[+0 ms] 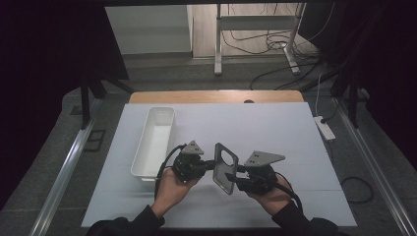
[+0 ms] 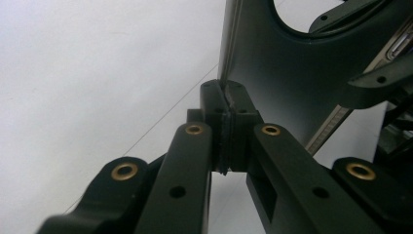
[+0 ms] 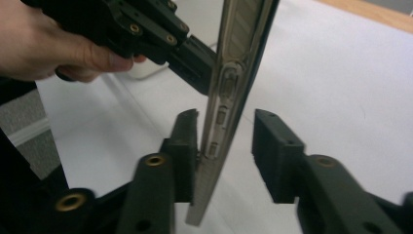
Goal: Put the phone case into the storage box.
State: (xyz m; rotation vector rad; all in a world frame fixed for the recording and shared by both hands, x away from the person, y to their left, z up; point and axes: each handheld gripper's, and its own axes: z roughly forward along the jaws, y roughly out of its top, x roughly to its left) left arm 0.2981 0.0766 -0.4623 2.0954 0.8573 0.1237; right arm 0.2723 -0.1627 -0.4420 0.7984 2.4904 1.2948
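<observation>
A phone in a dark case with a round cut-out is held upright on edge above the white table sheet, between my two grippers. My left gripper comes in from the left, shut on the case's edge; the left gripper view has its pads pinched together on the case. My right gripper straddles the phone's lower end. In the right gripper view the phone's metal side with its buttons stands between the right gripper jaws, close against the left pad, with a clear gap to the right pad.
A long white tray lies on the sheet to the left of my left hand. The wooden table edge runs along the back. A power strip and cables lie on the floor at the right.
</observation>
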